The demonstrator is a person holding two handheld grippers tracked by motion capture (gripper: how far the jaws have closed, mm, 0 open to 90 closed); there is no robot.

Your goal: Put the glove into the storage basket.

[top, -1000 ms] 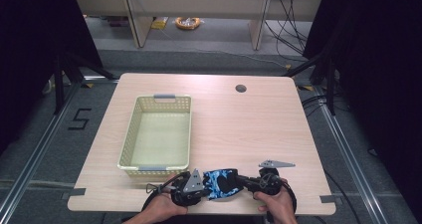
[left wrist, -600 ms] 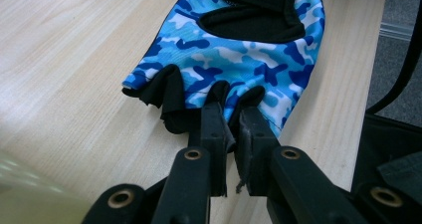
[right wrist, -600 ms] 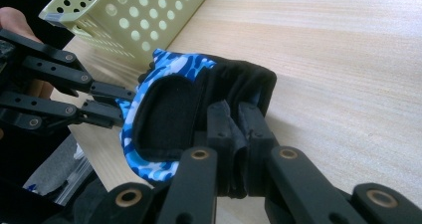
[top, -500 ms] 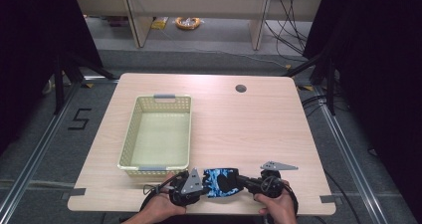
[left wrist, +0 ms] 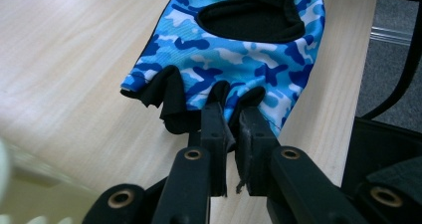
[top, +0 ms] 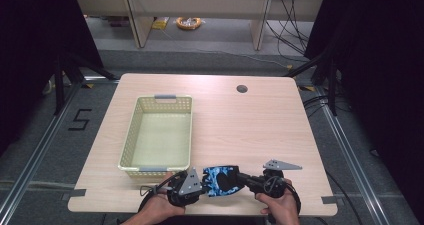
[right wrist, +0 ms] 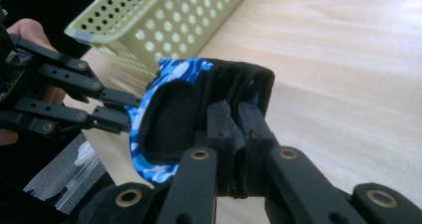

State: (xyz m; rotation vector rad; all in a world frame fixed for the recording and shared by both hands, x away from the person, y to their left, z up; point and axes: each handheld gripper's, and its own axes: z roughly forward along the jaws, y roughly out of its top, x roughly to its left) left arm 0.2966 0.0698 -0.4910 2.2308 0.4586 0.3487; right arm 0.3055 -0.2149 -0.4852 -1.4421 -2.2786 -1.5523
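At the near edge of the tabletop (top: 280,120), the left gripper (top: 199,182) and right gripper (top: 243,177) face each other with the glove (top: 221,179) stretched between them. The left gripper's jaws are clamped on the black finger-end hem of the glove (left wrist: 234,55); the right gripper's jaws are clamped on the folded black cuff (right wrist: 199,109). The glove hangs just in front of the basket (top: 131,135), close to its near wall.

Each grip takes only a thin fold of fabric near an edge, so I judge a pull apart or a quick lift could slide the hem out of one pair of jaws, dropping that end. Swinging towards the basket, the dangling glove might catch the rim and land outside.
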